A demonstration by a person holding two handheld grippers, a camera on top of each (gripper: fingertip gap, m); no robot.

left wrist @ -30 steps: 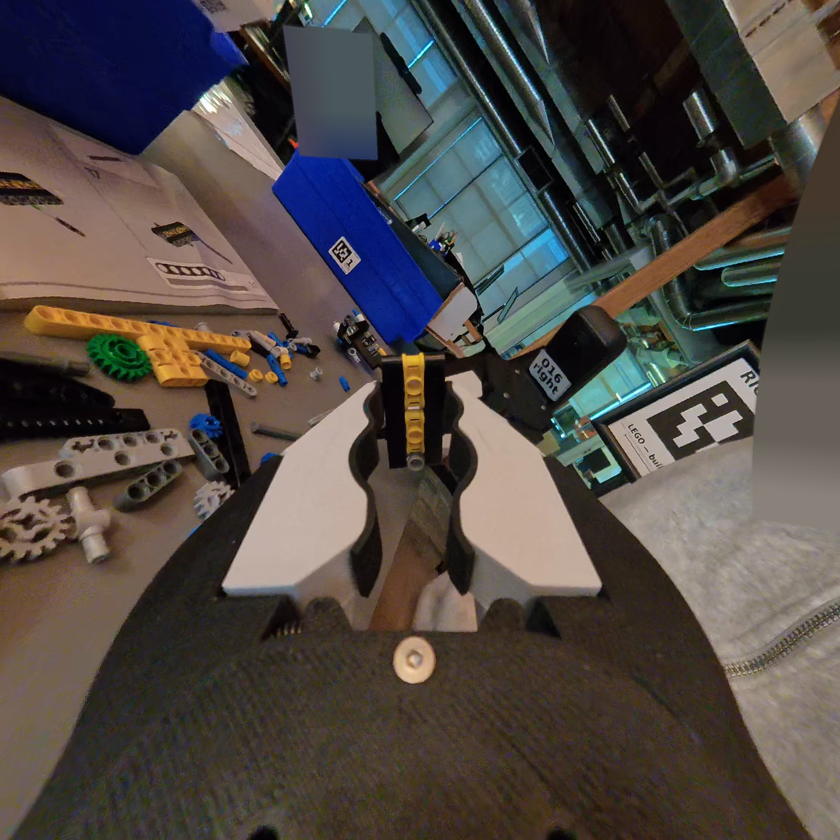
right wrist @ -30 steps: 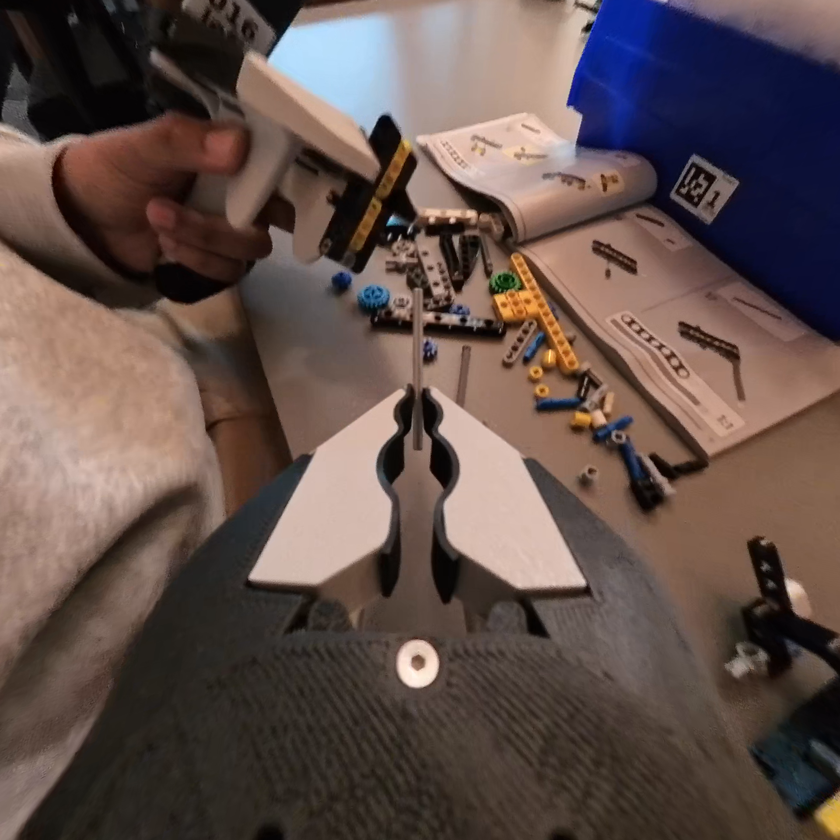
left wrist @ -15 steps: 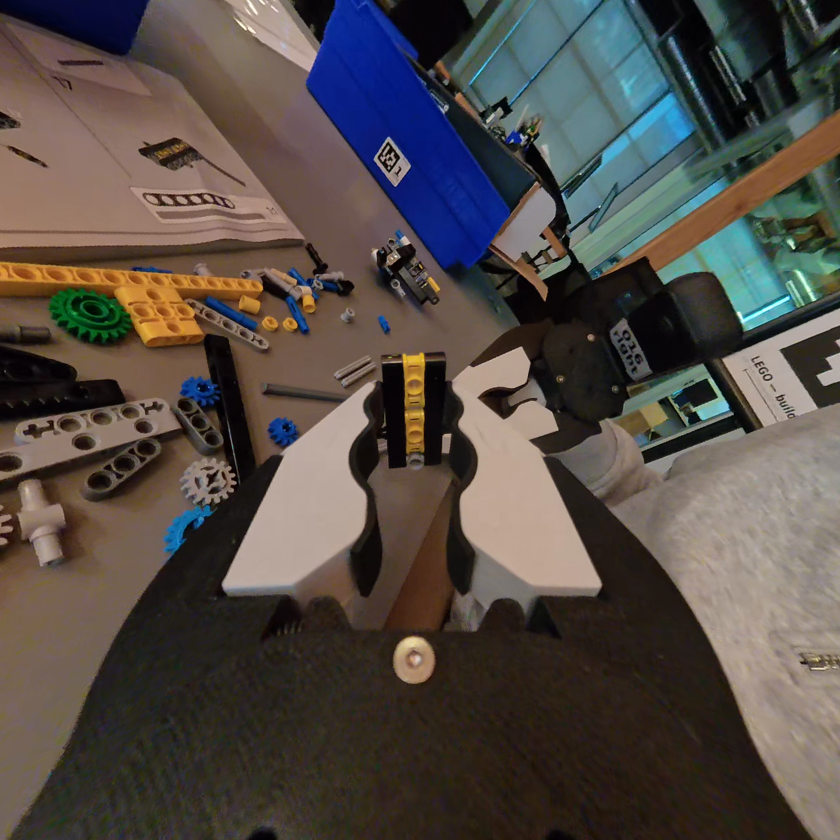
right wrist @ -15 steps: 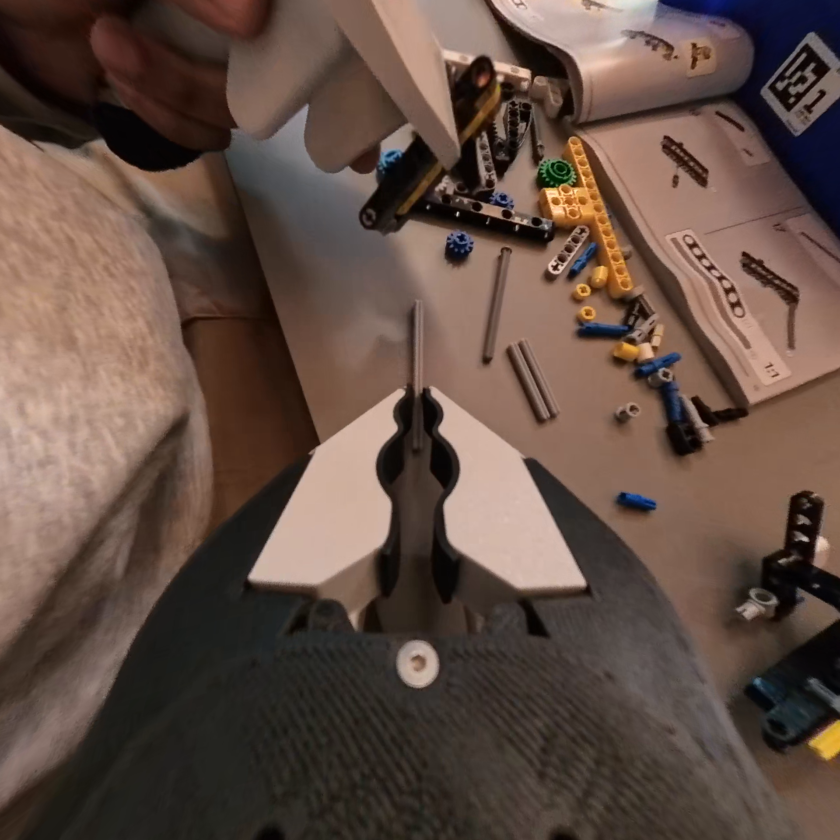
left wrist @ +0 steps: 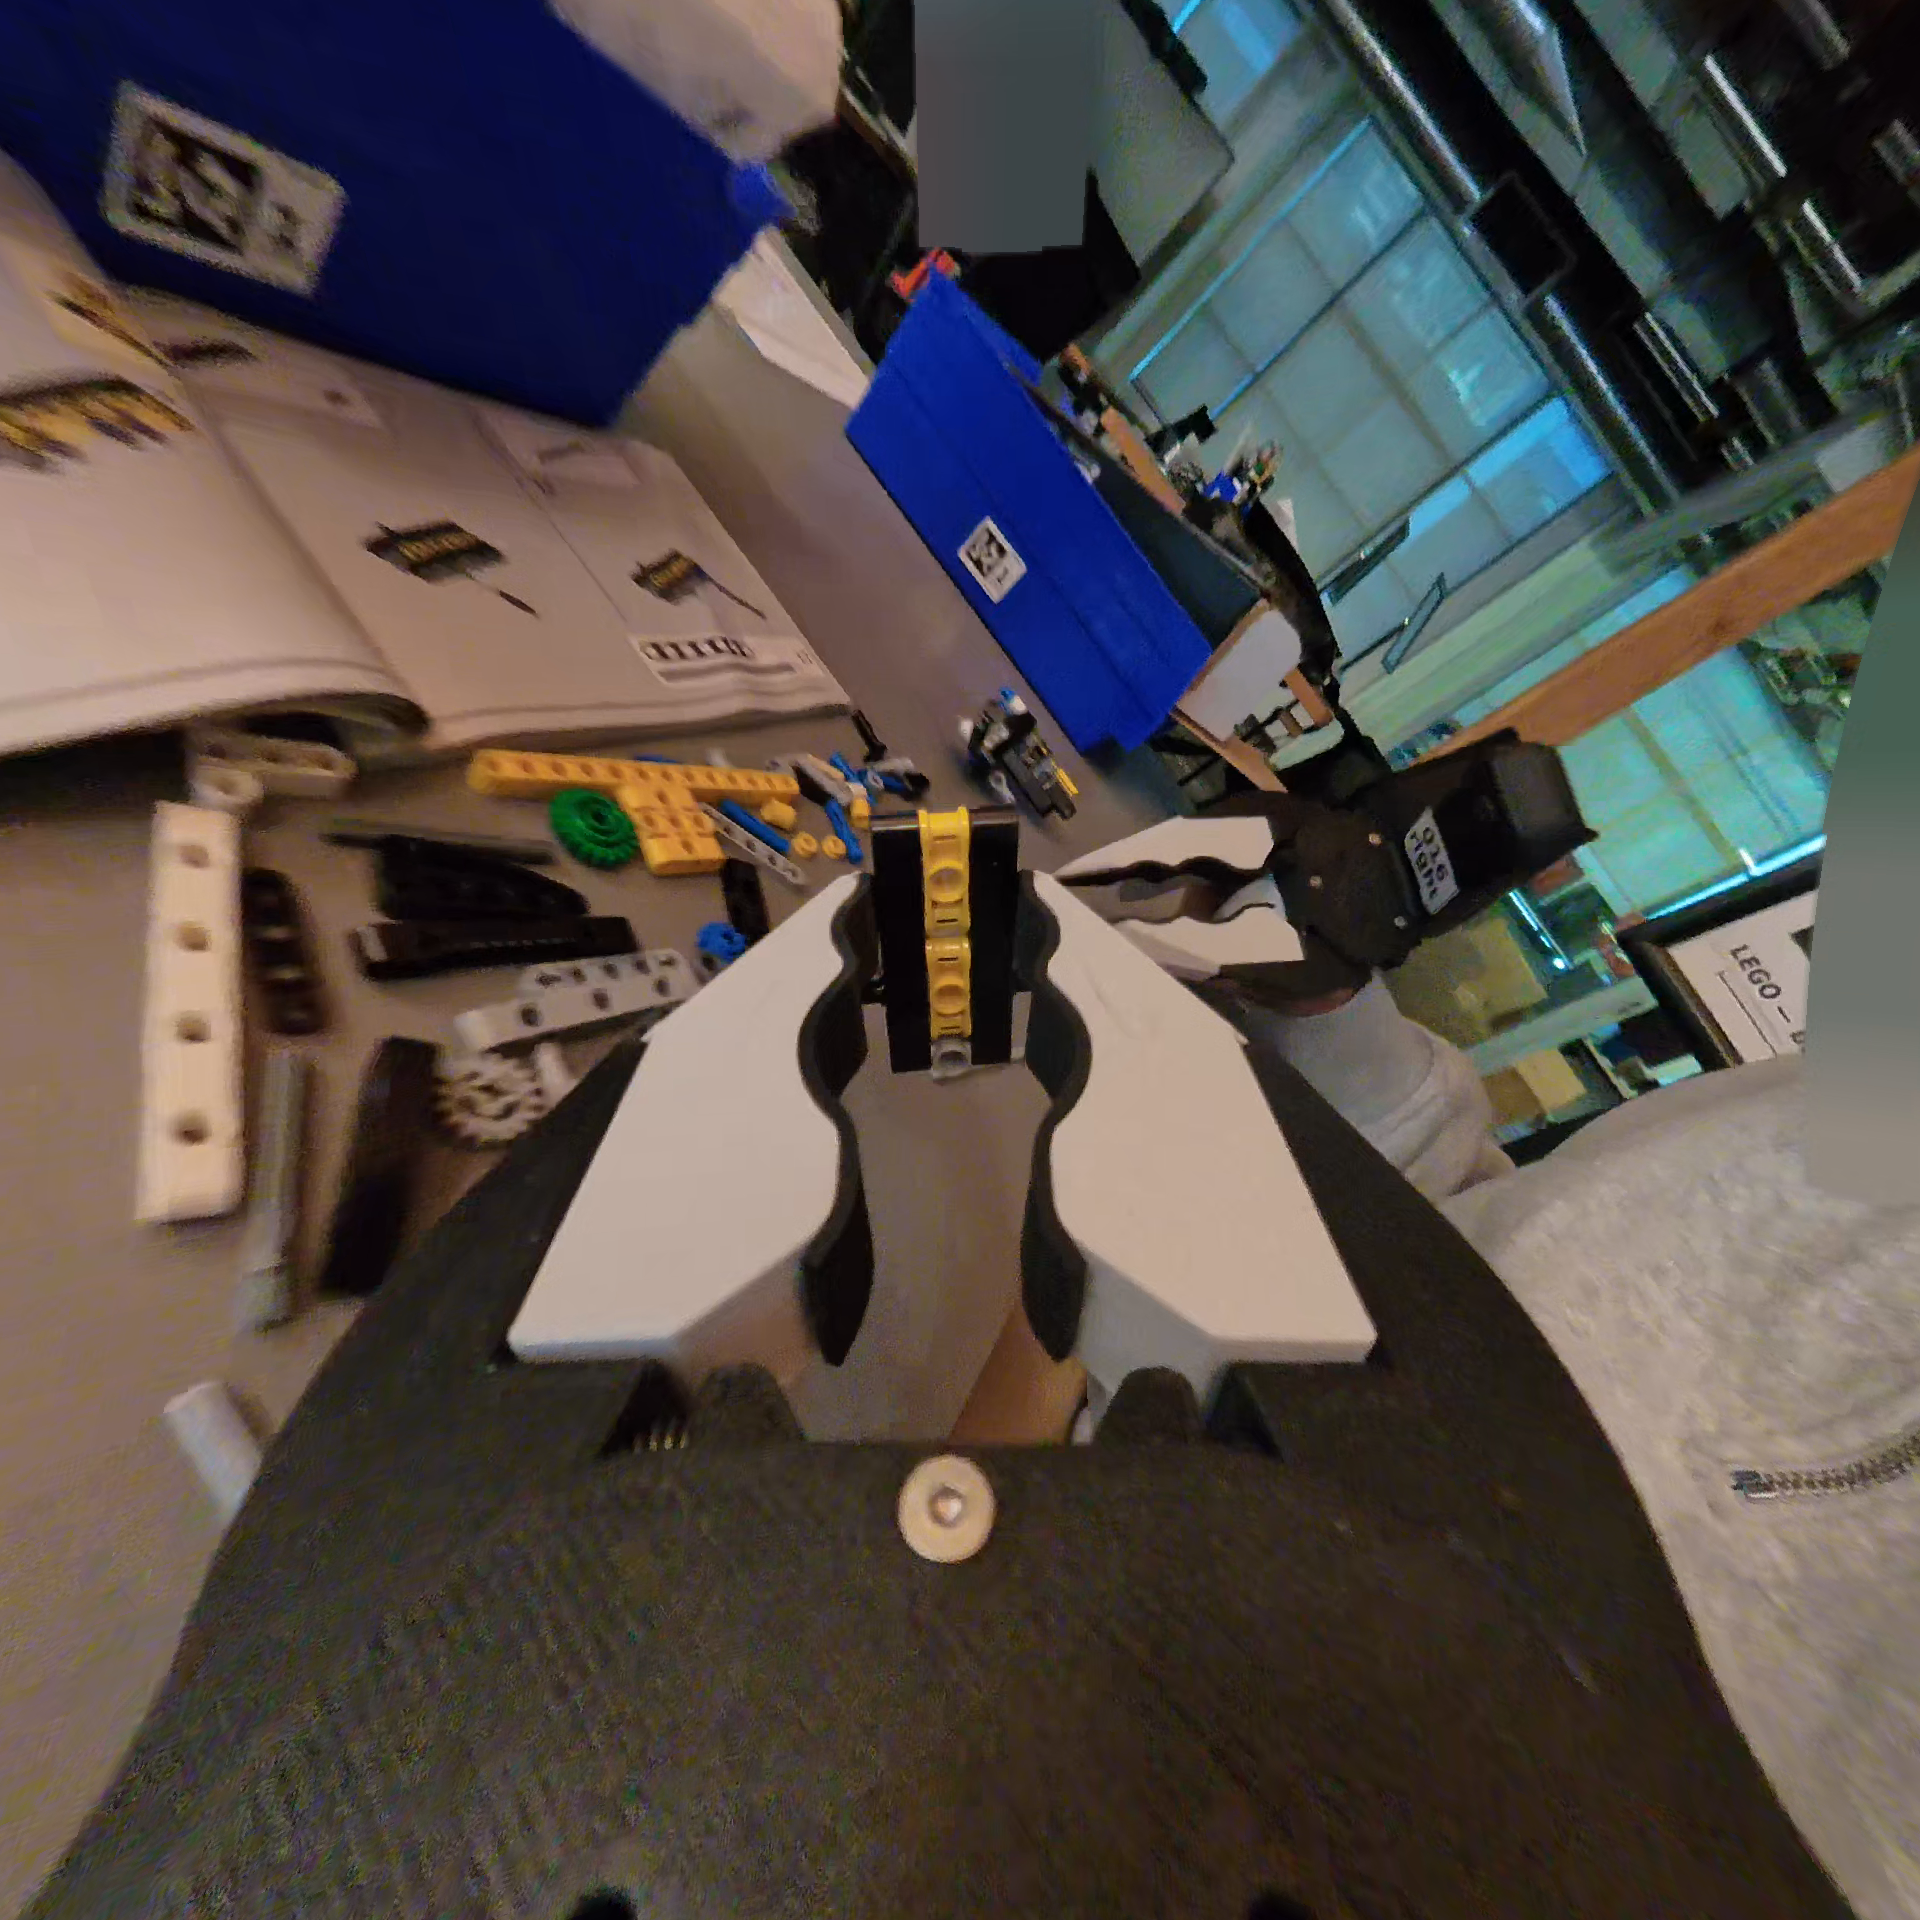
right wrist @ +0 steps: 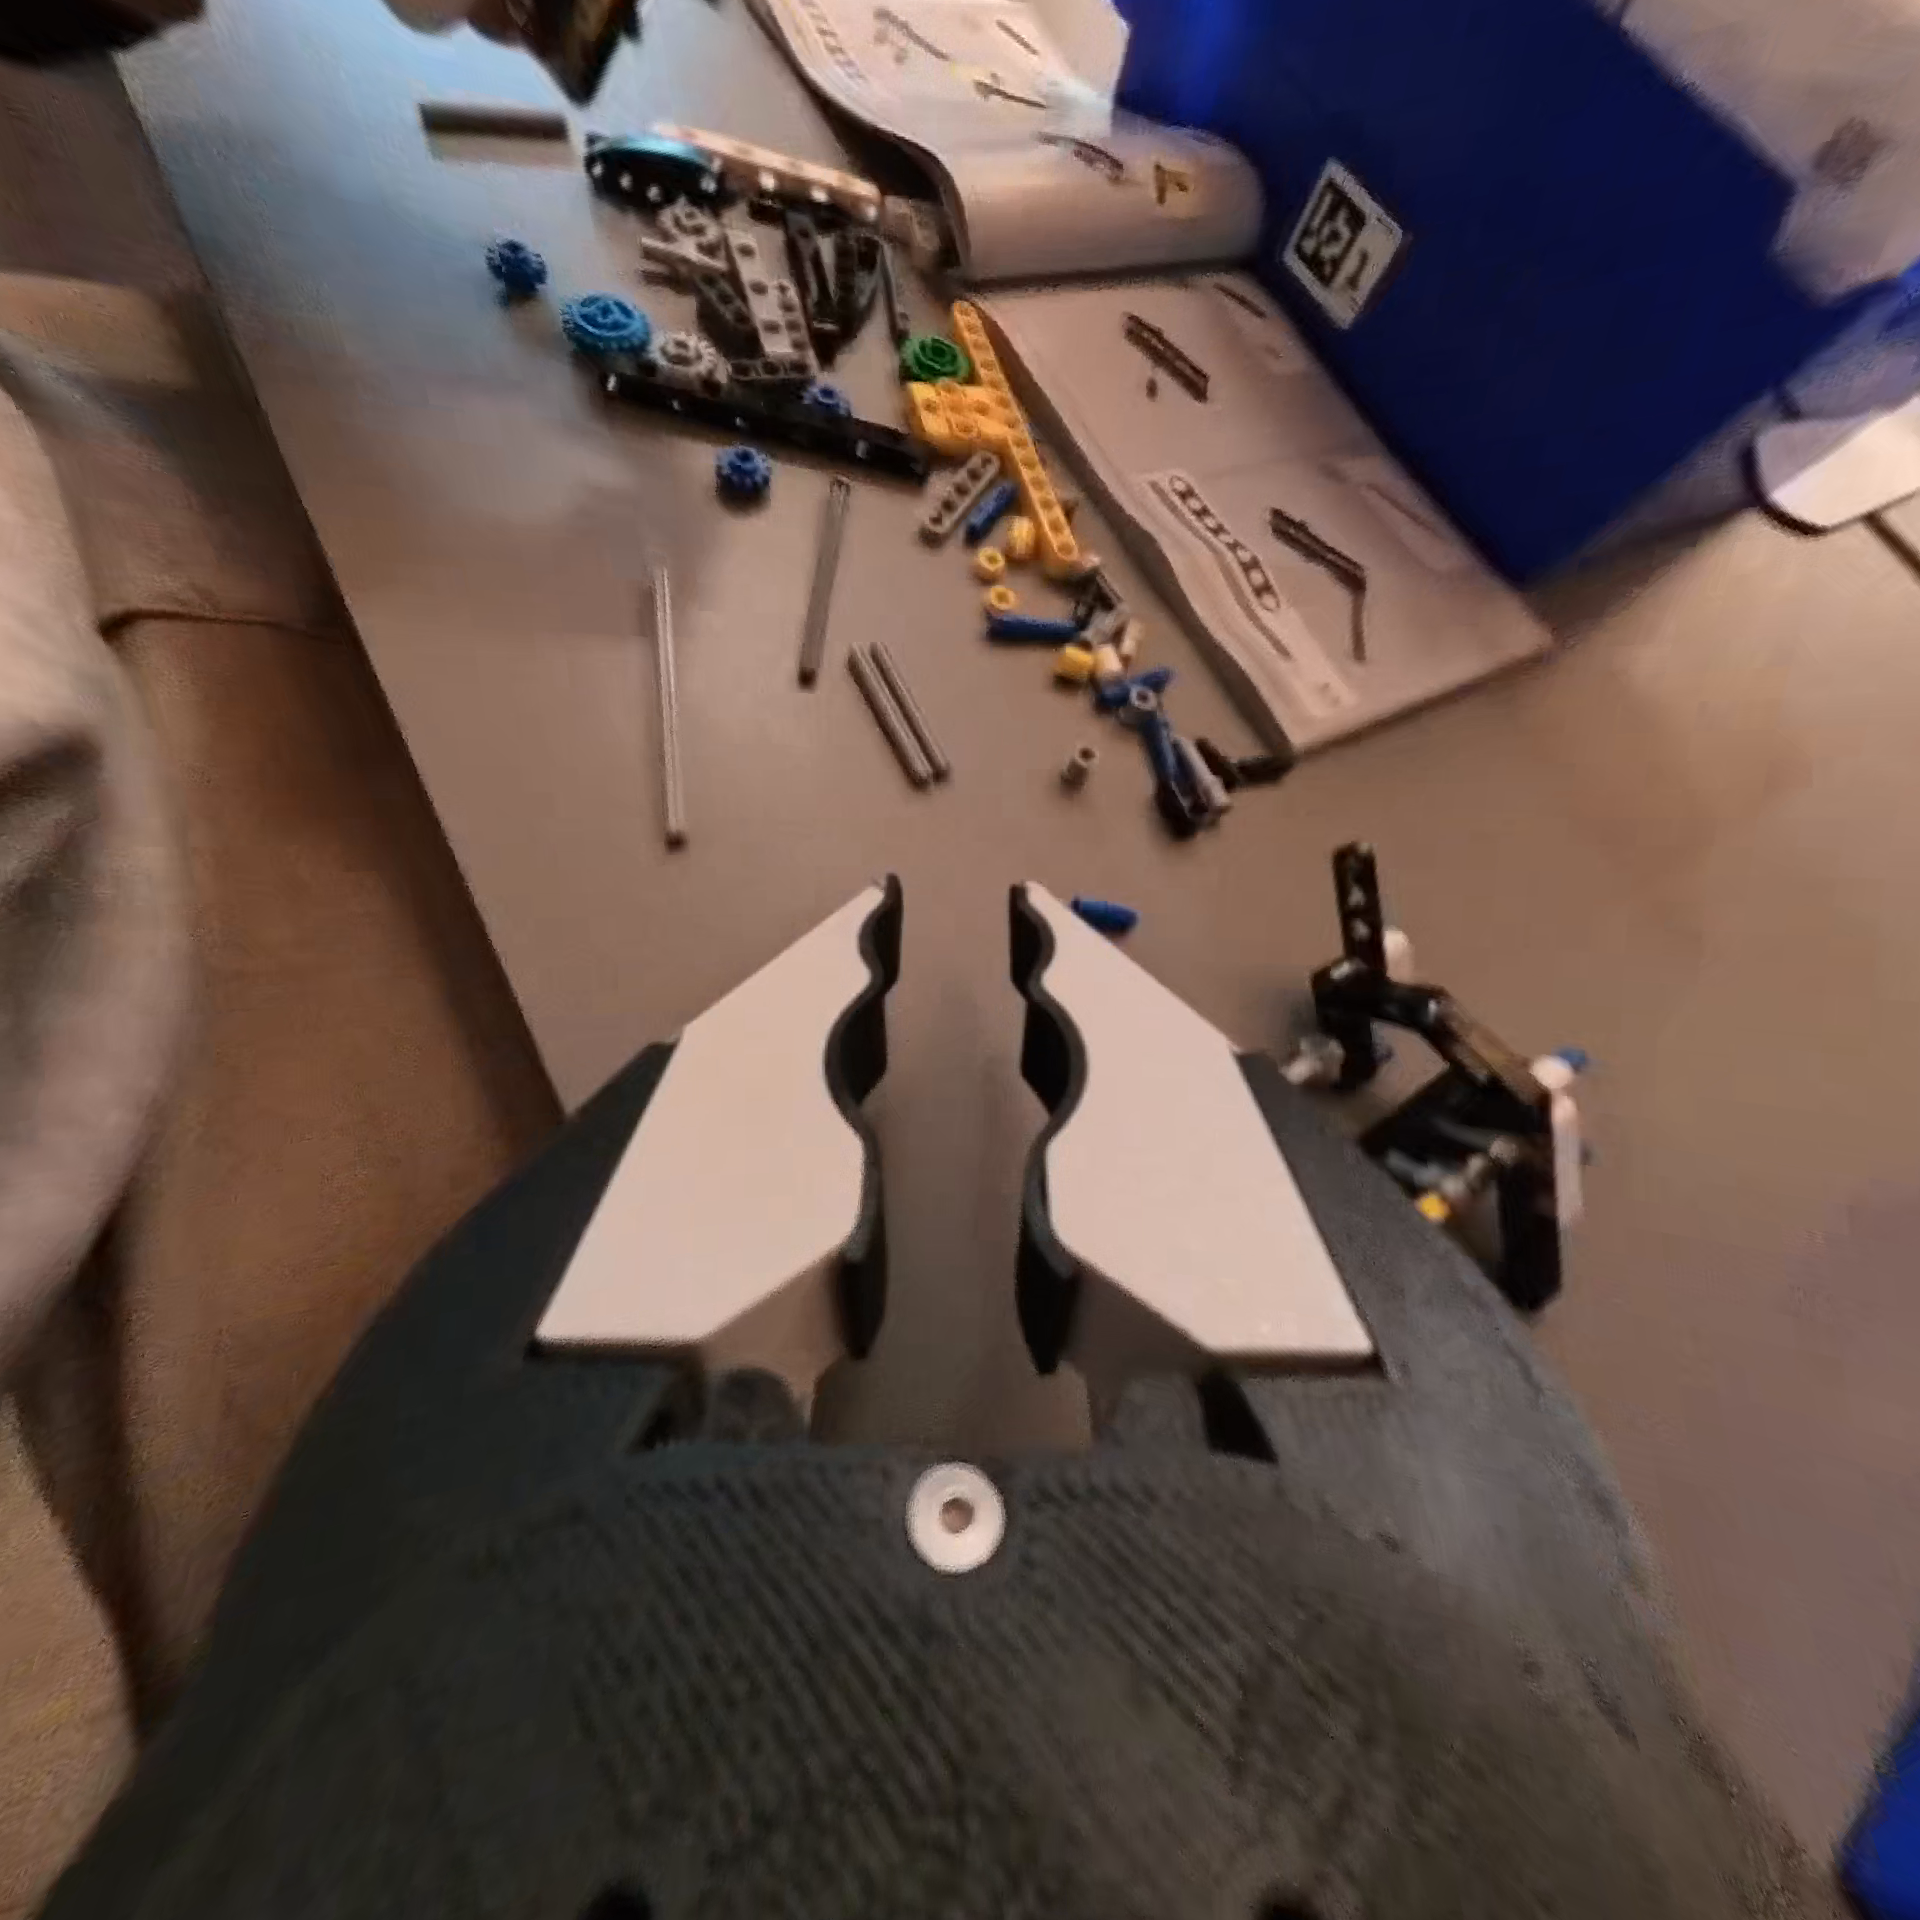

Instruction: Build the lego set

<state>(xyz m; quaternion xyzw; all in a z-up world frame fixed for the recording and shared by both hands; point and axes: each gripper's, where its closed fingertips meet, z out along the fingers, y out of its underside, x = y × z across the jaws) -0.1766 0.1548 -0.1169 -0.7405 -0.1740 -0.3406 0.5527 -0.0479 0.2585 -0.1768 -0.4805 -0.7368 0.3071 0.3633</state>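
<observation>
My left gripper [left wrist: 943, 894] is shut on a short black-and-yellow beam assembly [left wrist: 943, 935] and holds it upright above the table. My right gripper [right wrist: 954, 899] is open and empty, low over the grey table near its front edge; it also shows in the left wrist view [left wrist: 1101, 888]. A long grey axle [right wrist: 668, 707] lies on the table ahead of it to the left. More grey axles [right wrist: 899, 712] lie beside it. A black partial build [right wrist: 1455, 1091] stands to the right of the right gripper. Loose yellow beams [right wrist: 1013, 457], a green gear [right wrist: 933, 358] and blue gears [right wrist: 603, 322] lie farther off.
An open instruction booklet [right wrist: 1247, 499] lies at the back right, against a blue bin [right wrist: 1507, 260]. A second blue bin [left wrist: 1029, 582] stands farther along the table. A small blue pin [right wrist: 1107, 912] lies by the right fingertip. A brown seat [right wrist: 260, 831] borders the table's left edge. The tips of one gripper are about 20 cm away from the tips of the other. The green gear [right wrist: 933, 358] is closer to my left gripper, around 9 cm from its tips; the right tips are 20 cm off. It turns up in the left wrist view [left wrist: 605, 824] as well.
My right gripper has opened and let go of the long grey axle, which now lies on the table. My left gripper has swung but still holds the black-and-yellow assembly.
</observation>
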